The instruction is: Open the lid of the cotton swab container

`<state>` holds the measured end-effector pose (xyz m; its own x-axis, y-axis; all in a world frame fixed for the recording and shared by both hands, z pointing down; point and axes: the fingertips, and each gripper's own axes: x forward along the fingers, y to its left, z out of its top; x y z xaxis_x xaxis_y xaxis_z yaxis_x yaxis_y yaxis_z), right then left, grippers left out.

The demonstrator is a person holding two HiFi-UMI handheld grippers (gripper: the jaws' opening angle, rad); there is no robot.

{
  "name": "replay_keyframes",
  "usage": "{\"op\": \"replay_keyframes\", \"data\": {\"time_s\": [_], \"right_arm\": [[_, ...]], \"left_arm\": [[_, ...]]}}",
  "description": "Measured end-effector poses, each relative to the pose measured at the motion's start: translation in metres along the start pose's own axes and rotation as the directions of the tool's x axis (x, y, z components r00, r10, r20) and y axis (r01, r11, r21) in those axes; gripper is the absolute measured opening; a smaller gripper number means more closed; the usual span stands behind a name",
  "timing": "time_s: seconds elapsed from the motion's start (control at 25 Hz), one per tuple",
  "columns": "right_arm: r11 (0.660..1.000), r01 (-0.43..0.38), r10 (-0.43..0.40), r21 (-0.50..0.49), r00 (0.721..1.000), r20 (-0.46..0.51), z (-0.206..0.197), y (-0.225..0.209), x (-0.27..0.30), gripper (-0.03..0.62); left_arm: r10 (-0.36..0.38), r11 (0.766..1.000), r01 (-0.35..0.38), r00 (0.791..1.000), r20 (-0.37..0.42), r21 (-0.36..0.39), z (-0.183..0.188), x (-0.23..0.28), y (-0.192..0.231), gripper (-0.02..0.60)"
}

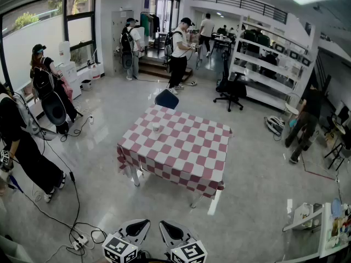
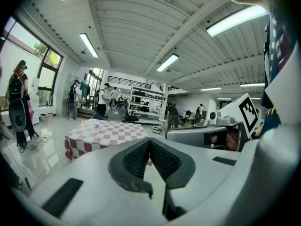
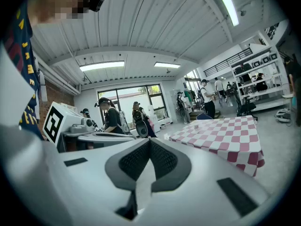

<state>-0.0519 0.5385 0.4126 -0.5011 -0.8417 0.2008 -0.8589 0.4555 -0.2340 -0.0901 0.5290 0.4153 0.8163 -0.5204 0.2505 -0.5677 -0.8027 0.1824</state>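
Observation:
The cotton swab container (image 1: 156, 127) is a small pale tub standing near the far left edge of the red-and-white checked table (image 1: 181, 158), several steps ahead of me. It shows tiny in the left gripper view (image 2: 96, 125) and the right gripper view (image 3: 196, 125). My left gripper (image 1: 141, 224) and right gripper (image 1: 167, 225) are held low at the bottom of the head view, side by side, far from the table. In their own views the left gripper (image 2: 149, 141) and right gripper (image 3: 149, 141) have their ribbed pads pressed together with nothing between them.
A blue chair (image 1: 166, 98) stands behind the table. Several people stand at the left and back of the hall. Cables and a power strip (image 1: 79, 240) lie on the floor to my left. White shelves (image 1: 263, 64) and an office chair (image 1: 230, 92) are at the right.

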Motion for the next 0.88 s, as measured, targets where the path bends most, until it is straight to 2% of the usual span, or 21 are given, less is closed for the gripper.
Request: {"op": "replay_keyframes", "data": {"time_s": [0.32,0.48,0.64,0.88], "right_arm": [[1.000,0.005,-0.005,0.009,1.000,0.011,-0.001,-0.012,-0.013,0.011],[0.999,0.000,-0.003,0.053,0.999,0.047,0.003,-0.023,-0.026,0.011],[0.996,0.014,-0.018,0.093,0.999,0.041,-0.003,-0.042,-0.039,0.011],[0.995,0.013,-0.017,0.101,0.999,0.033,-0.007,-0.067,-0.057,0.011]], "left_arm": [[0.016,1.000,-0.016,1.000,0.009,0.025,-0.011,0.010,-0.004,0.003],[0.022,0.999,-0.022,1.000,0.004,0.032,-0.010,0.017,-0.016,0.003],[0.035,0.999,-0.035,0.999,-0.004,0.027,-0.013,0.027,-0.027,0.003],[0.039,0.999,-0.038,0.999,-0.014,0.025,-0.016,0.049,-0.050,0.003]]}}
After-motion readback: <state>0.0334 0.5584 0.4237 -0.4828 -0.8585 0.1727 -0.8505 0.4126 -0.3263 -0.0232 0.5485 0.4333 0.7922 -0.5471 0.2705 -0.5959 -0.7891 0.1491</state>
